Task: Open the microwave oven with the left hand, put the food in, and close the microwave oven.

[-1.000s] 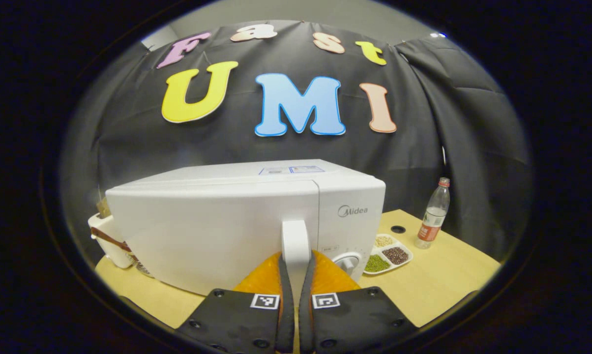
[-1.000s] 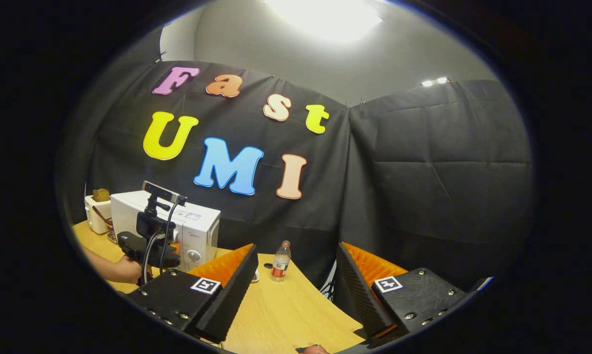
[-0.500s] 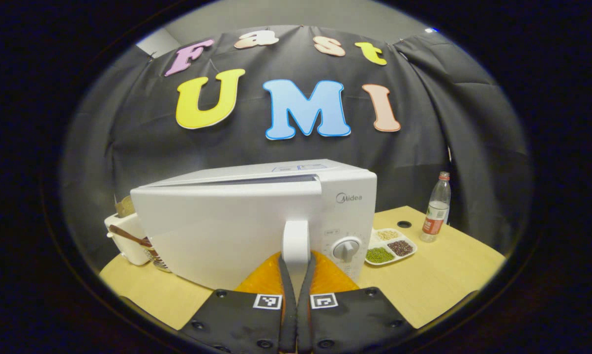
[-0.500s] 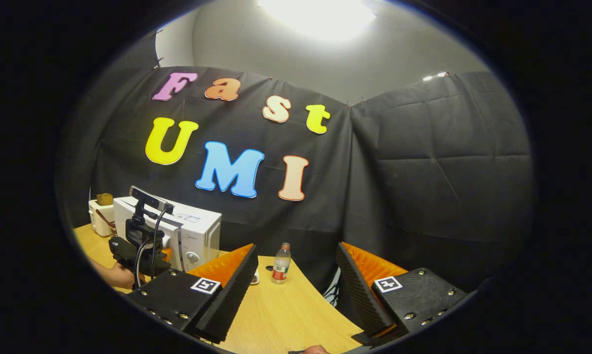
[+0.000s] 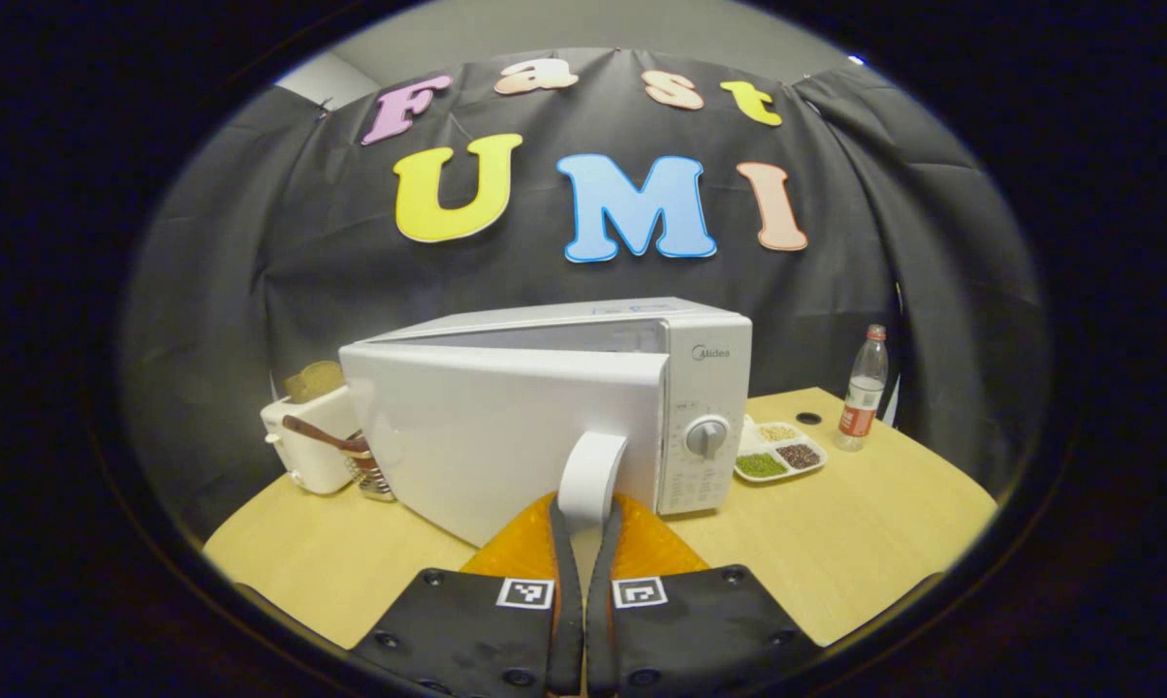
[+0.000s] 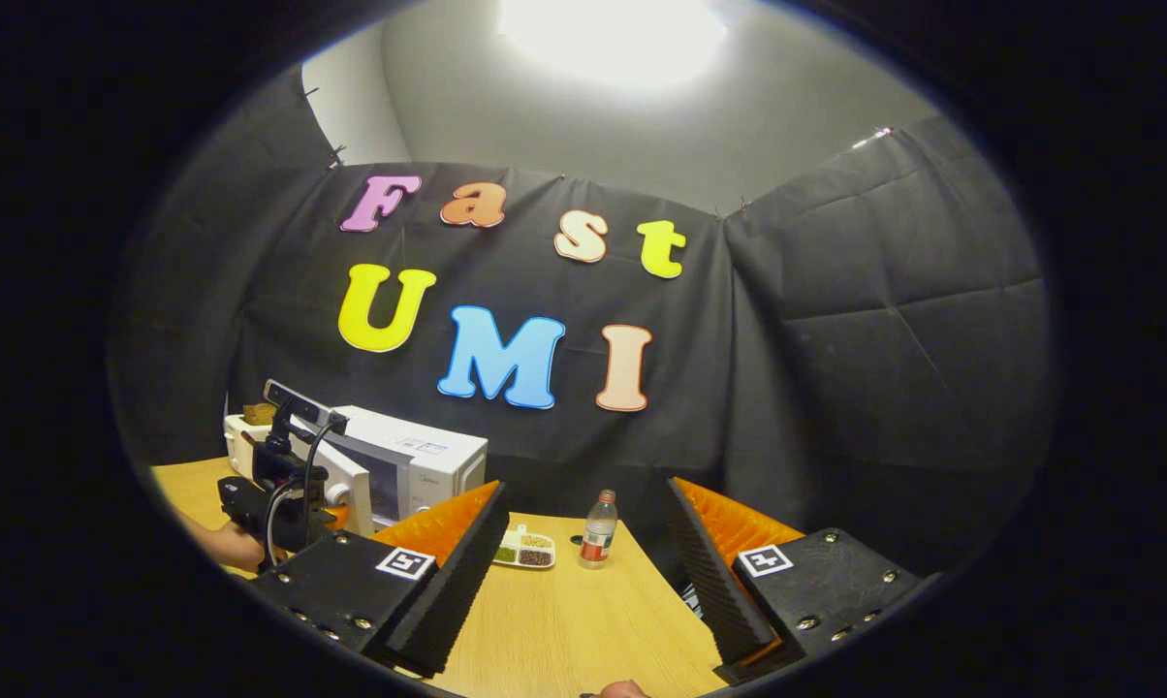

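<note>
On one table [image 5: 865, 543], left gripper [image 5: 583, 543] jaws clamp one microwave [image 5: 545, 388] handle [image 5: 588, 470]; right gripper [image 6: 583, 572] jaws gape.

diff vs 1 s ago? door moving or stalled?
Moving. The left tool, shut on the door handle throughout, has swung the microwave door from nearly closed to clearly ajar; a gap now shows along its top edge and the control dial is fully exposed. The right tool stays open and empty above the table. Divided tray and bottle have not moved on the table.
</note>
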The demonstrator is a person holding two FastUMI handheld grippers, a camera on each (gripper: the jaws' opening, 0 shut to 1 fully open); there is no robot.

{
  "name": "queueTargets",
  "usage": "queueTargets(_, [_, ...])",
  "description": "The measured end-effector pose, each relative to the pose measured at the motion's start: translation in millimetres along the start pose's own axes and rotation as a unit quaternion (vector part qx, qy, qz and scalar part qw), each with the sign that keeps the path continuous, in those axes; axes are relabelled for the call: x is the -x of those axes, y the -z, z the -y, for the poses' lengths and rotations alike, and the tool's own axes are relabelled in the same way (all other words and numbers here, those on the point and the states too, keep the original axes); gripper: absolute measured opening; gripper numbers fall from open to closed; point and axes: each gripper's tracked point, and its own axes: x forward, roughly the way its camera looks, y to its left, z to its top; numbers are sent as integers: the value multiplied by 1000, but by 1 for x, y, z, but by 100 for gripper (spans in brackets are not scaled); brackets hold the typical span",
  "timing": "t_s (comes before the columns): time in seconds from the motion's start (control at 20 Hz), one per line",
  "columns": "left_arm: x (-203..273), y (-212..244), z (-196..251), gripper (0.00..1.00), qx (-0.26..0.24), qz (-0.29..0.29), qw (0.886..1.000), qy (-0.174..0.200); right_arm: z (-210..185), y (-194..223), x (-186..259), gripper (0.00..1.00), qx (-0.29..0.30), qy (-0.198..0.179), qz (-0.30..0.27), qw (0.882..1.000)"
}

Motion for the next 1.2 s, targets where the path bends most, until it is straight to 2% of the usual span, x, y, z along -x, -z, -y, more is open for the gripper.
queueTargets(0.3, [43, 17, -45, 7, 7, -14, 999, -52, 0, -1, 22, 98, -8, -41, 2, 999])
queueTargets(0.5, [65, 26, -71, 8, 10, -15, 998, -64, -12, -14, 32, 98, -7, -50, 22, 998])
queueTargets(0.7, [80, 34, -95, 7, 6, -15, 998, -60, -37, -15, 35, 98, -12, -49, 16, 999])
queueTargets(1.2, [106, 48, -160, 8, -4, -8, 1000, -28, -139, -33, 39, 98, -13, -80, 19, 996])
